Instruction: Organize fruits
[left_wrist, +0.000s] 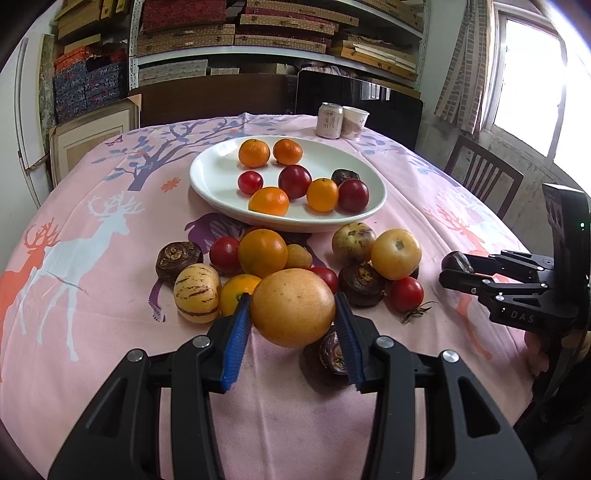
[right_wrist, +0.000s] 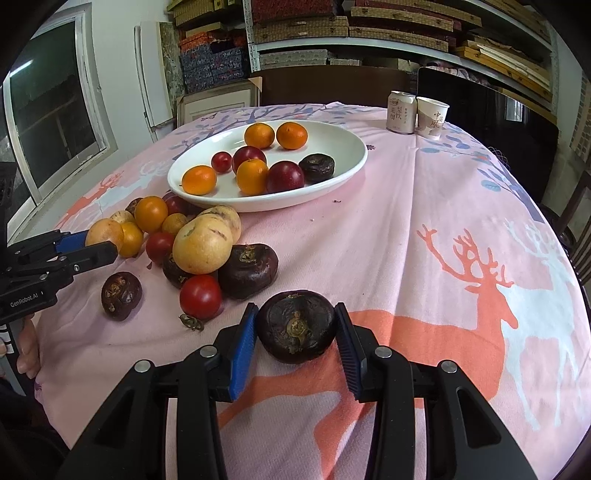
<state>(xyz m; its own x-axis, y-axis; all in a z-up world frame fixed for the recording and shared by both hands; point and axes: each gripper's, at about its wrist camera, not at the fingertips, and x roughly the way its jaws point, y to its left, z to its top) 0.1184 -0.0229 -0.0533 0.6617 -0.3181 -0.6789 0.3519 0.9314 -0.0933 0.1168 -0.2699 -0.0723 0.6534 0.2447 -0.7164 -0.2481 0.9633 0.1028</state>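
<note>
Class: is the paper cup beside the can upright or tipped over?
Upright. The cup stands on its base beside the can, its open rim on top.

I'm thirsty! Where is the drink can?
The pale metal drink can stands at the table's far edge, behind the white oval plate, touching or almost touching a paper cup on its right in both views.

Large yellow-orange fruit (left_wrist: 293, 307), smooth, round, bottom centre of left wrist view, pinched between blue pads. Dark brown water chestnut (right_wrist: 296, 320), stem scar facing cam, bottom centre of right wrist view, also pinched. White oval plate (left_wrist: 214, 173) upper centre w/ tangerines, plums. Loose pile of fruit (left_wrist: 266, 254) just below plate.
</note>
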